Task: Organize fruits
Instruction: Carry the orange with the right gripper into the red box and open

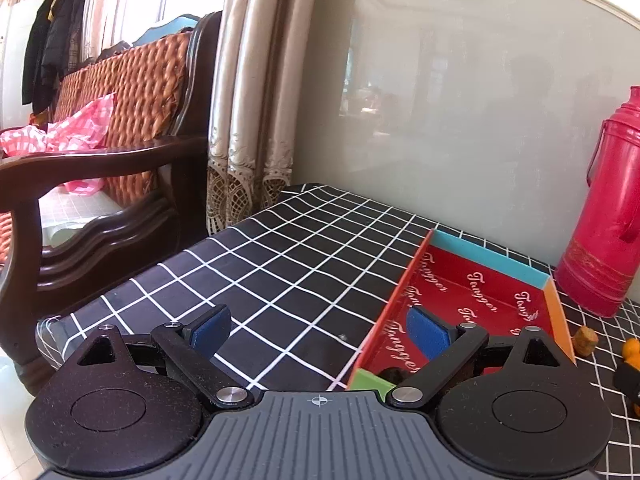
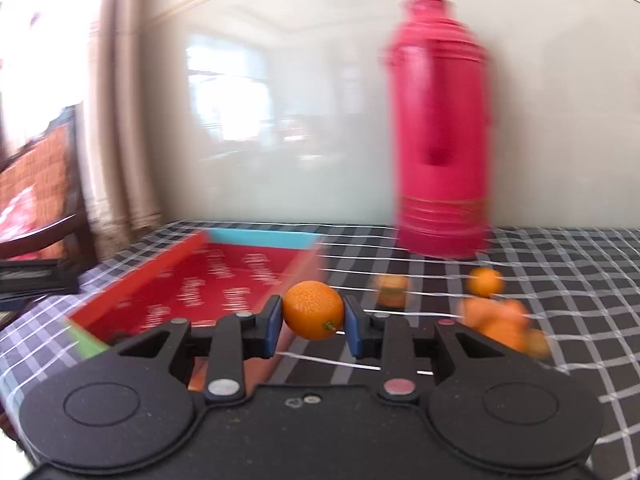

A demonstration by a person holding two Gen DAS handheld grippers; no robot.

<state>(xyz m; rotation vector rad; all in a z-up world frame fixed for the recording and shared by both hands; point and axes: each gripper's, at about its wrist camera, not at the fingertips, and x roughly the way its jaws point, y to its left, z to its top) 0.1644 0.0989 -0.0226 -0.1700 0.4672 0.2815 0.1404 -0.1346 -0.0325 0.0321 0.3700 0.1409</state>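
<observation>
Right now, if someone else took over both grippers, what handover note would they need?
Right gripper: shut on a small orange, lifted off the table, near the tray's right wall.
Left gripper: open, empty, over the tray's left wall.
Tray: red floor mostly bare; one dark item at its near end, too hidden to identify.
Still on the cloth: another orange, a blurred orange pile, a small brownish piece, all right of the tray by the red flask.
Left: drop the held orange in the tray, then fetch the rest.
</observation>
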